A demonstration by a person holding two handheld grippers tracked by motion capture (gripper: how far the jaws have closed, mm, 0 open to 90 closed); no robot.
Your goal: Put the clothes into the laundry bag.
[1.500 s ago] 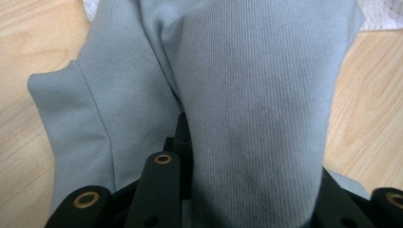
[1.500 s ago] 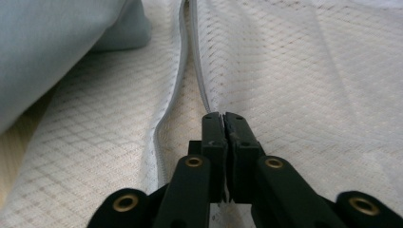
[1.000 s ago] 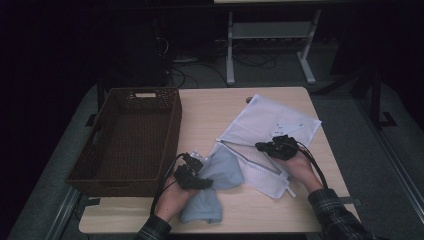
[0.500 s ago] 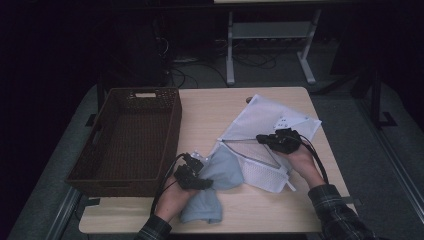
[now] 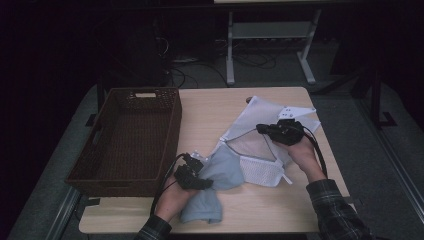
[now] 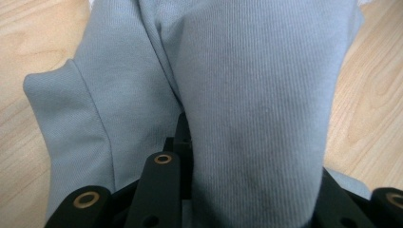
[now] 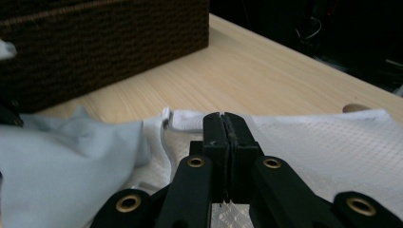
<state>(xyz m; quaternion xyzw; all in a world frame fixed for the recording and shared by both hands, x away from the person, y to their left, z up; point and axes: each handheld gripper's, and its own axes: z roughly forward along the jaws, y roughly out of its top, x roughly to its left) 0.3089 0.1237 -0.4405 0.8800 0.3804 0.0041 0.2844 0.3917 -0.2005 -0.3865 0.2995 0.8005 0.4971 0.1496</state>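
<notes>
The left gripper (image 5: 200,184) is a compact black block with a thin black cable looping back along the forearm. The right gripper (image 5: 264,129) is black too, topped with a grey plate carrying small white dots, and its cable trails along the wrist. Up close, each gripper's black jaws sit on flat black links pinned with brass-ringed rivets. Both sleeves (image 5: 334,202) are dark plaid, cuffed at the wrist.
</notes>
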